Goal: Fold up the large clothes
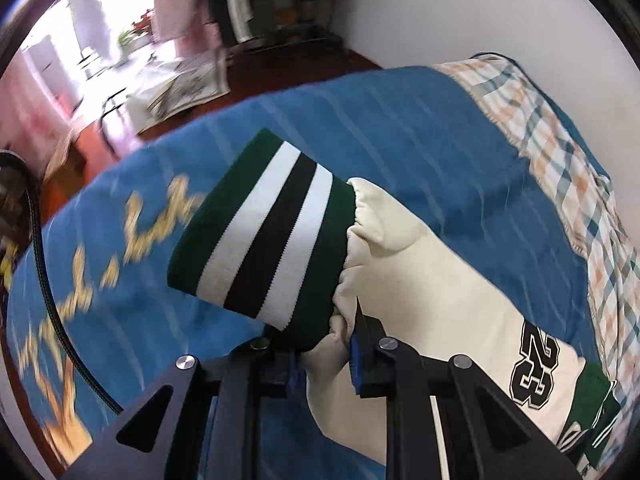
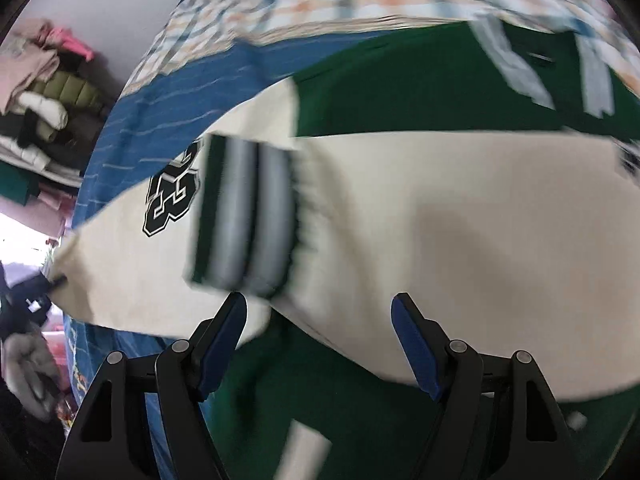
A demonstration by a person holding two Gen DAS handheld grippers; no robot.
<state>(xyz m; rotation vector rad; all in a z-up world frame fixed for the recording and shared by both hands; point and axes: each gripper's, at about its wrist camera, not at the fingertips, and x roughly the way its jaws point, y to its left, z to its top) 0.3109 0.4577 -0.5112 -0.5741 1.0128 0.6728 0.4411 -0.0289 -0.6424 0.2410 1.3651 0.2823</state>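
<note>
A green and cream varsity jacket lies spread on a bed with a blue cover. My left gripper is shut on the cream sleeve just behind its cuff, which is striped green, white and black and sticks out past the fingers. A black "23" patch sits further up that sleeve. My right gripper hangs open over the jacket with nothing between its pads. Just beyond it, another striped cuff lies across the cream sleeves, close to the "23" patch. This view is blurred.
A plaid quilt covers the far end of the bed by the white wall. Past the bed's edge are a dark wooden floor and a clothes rack. Folded clothes are stacked beside the bed. A black cable crosses the cover.
</note>
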